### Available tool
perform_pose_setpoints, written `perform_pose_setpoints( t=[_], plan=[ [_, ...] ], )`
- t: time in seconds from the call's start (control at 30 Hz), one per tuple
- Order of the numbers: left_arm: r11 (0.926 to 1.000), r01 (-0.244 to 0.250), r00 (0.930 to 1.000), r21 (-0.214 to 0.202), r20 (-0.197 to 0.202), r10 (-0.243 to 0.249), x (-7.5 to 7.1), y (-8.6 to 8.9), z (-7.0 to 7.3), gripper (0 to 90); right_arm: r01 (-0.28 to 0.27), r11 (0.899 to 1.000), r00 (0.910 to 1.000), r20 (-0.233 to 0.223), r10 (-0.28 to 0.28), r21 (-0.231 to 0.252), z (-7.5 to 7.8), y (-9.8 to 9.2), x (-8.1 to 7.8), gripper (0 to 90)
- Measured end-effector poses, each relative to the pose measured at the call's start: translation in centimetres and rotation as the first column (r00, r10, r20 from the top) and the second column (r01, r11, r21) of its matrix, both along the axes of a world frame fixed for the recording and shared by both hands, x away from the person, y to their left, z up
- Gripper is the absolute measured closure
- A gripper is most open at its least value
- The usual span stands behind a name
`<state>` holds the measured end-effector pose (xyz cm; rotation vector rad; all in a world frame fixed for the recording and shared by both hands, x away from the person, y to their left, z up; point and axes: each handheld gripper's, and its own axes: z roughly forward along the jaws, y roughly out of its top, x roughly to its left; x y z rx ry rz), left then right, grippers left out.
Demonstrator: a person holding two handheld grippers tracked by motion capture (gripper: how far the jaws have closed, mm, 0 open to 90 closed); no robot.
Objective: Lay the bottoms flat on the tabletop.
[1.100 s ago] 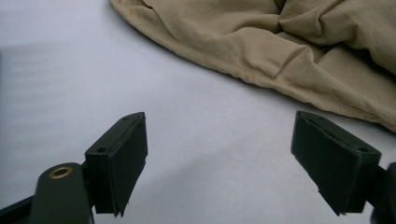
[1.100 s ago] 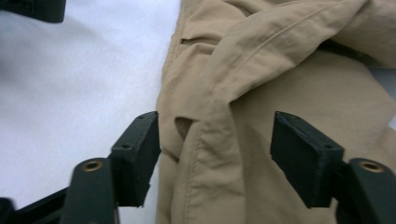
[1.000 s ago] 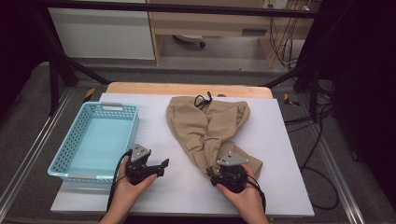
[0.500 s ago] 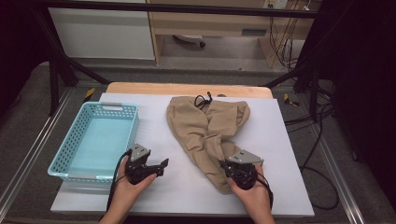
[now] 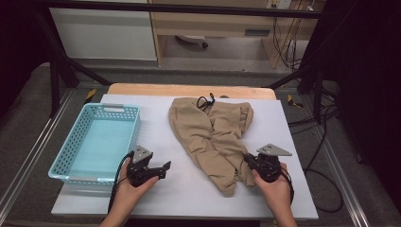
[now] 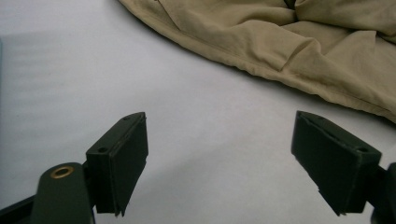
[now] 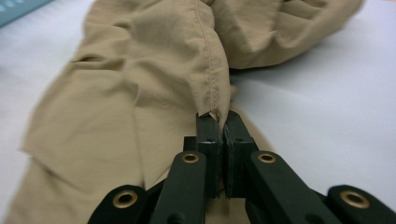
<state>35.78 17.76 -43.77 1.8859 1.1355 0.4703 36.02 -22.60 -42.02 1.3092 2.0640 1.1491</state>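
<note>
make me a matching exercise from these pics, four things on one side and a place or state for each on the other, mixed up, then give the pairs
Things:
1. left gripper
2. right gripper
3. basket
4. trousers

Places or states:
A. turquoise, at the table's left side
B. jaws wide apart over bare white table
C. tan, crumpled mid-table
D. jaws closed, pinching a cloth edge

Pairs: 1-B, 2-D, 3-A, 4-C
</note>
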Motion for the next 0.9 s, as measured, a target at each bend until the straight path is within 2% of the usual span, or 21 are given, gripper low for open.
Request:
perform_pose_setpoints(
  t=[0.17, 0.3, 0.4, 0.47, 0.53, 0.63, 0.83, 0.9],
  plan=[
    [1.0, -0.001, 1.0, 0.0, -0.003, 0.001, 0.0, 0.0, 0.0, 18.5, 0.062, 0.998, 0.9978, -0.022, -0.062, -0.011, -0.6, -2.2, 1.2, 87.5],
    [1.0, -0.002, 1.0, 0.0, 0.0, 0.002, 0.0, 0.1, 0.0, 18.6, 0.149, 0.989, 0.9869, -0.06, -0.15, -0.018, -1.3, -4.3, 2.0, 87.7],
    [1.0, -0.003, 1.0, -0.002, -0.002, 0.003, 0.1, 0.1, 0.0, 18.6, 0.185, 0.982, 0.9784, -0.087, -0.187, -0.032, -1.8, -4.8, 2.1, 87.7],
    [1.0, -0.004, 1.0, -0.002, 0.0, 0.004, 0.1, 0.1, 0.0, 18.6, 0.196, 0.98, 0.9755, -0.093, -0.199, -0.041, -2.0, -4.9, 2.2, 87.6],
    [1.0, -0.004, 1.0, 0.002, 0.001, 0.004, 0.1, 0.1, 0.0, 18.6, 0.193, 0.98, 0.9762, -0.093, -0.196, -0.041, -2.0, -4.8, 2.2, 86.7],
    [1.0, -0.008, 1.0, -0.001, 0.0, 0.008, 0.1, 0.2, 0.0, 18.5, 0.186, 0.982, 0.9789, -0.08, -0.188, -0.029, -1.9, -4.5, 2.0, 77.5],
    [0.9999, -0.009, 1.0, 0.007, -0.003, 0.009, 0.2, 0.1, -0.1, 18.5, 0.202, 0.979, 0.9794, -0.005, -0.202, 0.009, -0.9, -4.2, 1.2, 51.7],
    [0.9994, -0.001, 0.9999, 0.036, 0.016, 0.0, 0.0, -0.1, 0.0, 18.4, 0.206, 0.979, 0.9783, 0.022, -0.206, 0.009, -0.5, -3.9, 0.8, 44.8]
  ],
)
